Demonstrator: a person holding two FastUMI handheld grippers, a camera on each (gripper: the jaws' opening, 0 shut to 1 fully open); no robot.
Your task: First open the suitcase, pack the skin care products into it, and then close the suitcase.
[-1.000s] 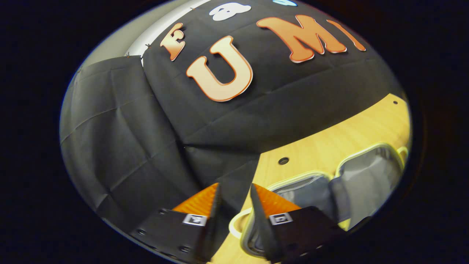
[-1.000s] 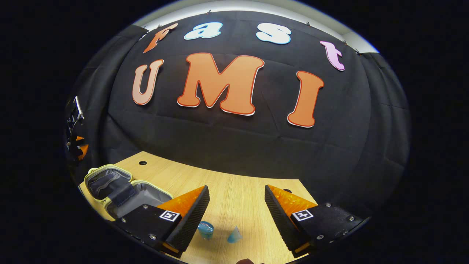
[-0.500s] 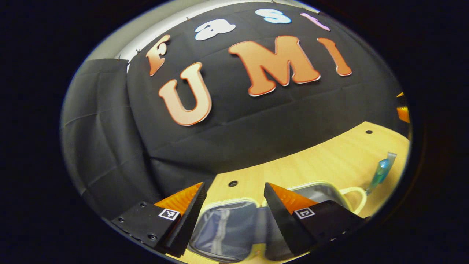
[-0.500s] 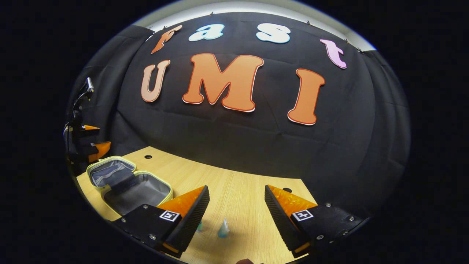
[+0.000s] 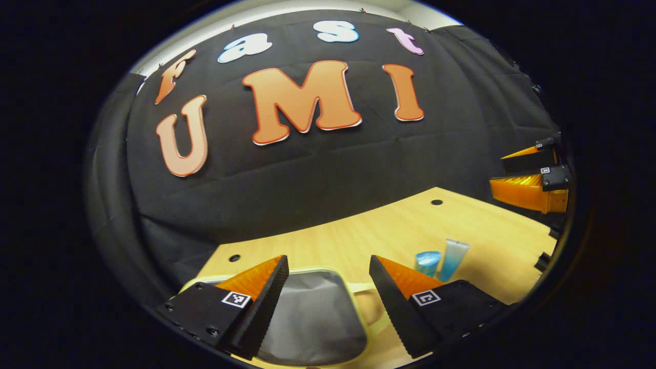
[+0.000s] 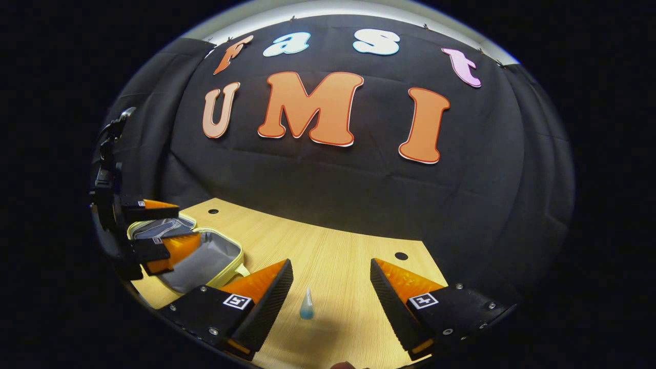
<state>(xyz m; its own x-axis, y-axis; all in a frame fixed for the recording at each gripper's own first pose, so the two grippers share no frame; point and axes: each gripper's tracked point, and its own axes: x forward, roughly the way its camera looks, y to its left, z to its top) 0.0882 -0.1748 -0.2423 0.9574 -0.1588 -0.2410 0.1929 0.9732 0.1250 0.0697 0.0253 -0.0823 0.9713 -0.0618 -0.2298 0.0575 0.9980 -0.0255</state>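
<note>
- Step judged: suitcase [image 5: 312,318] already lies open on the table [image 5: 379,230]; skin care items are next to be picked.
- Left gripper [image 5: 328,302] is spread wide, nothing held, hovering above the suitcase's grey lining.
- Right gripper [image 6: 330,302] is likewise parted and empty.
- Blue tube [image 6: 306,309] lies on the table between the right fingers, ahead of the tips, untouched.
- In the left gripper view, a blue jar [image 5: 427,260] is seen just beside the tube, right of the suitcase.
- Advice: right gripper is best lowered straight, tube centred before closing.
</note>
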